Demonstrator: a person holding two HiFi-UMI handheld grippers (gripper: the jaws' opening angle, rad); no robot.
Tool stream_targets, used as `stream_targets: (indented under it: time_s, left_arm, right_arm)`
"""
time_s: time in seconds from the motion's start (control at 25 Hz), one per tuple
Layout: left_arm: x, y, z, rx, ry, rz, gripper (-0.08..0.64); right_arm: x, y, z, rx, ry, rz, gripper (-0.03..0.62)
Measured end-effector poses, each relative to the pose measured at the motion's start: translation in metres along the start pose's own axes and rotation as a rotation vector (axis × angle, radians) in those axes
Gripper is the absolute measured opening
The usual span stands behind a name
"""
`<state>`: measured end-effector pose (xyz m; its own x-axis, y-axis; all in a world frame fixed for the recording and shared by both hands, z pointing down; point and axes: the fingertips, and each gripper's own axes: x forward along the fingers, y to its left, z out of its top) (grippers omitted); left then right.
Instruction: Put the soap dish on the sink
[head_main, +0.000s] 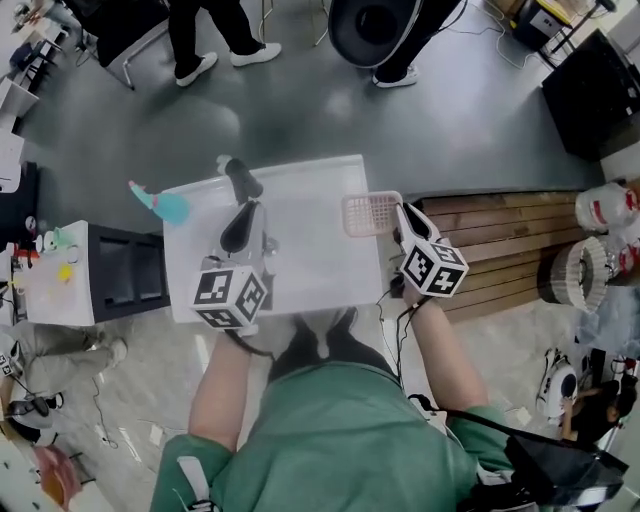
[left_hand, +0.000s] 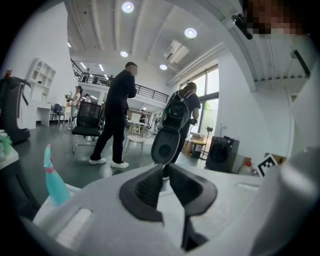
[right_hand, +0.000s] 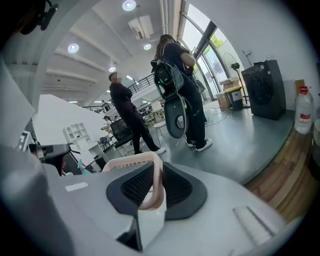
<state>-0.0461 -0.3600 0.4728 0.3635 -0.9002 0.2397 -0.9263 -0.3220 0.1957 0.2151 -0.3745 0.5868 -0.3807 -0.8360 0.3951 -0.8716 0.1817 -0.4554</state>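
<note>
Gripping pink soap dish (head_main: 372, 213) by its rim, right claw (head_main: 400, 218) clamped tight on it, dish at right edge of white sink (head_main: 310, 265). Left claw (head_main: 240, 228) over sink's left part, jaws almost together, nothing between. Teal bottle (head_main: 163, 205) beside sink's left corner.

Bright, even light from round ceiling lamps (left_hand: 128, 7) and tall windows (right_hand: 210, 47); both gripper views bend fisheye, edges dark.

A white sink (head_main: 312, 255) stood on the grey floor (head_main: 450, 120); a teal bottle (head_main: 163, 205) stood upright at its far left corner.
</note>
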Motion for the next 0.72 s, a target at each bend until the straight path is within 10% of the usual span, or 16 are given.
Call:
stream_targets:
  time_s: [0.72]
  left_arm:
    - [0.077, 0.007, -0.137, 0.037, 0.279, -0.115, 0.037]
  right_arm:
    - [0.066, -0.042, -0.115, 0.03, 0.235, -0.13, 0.055]
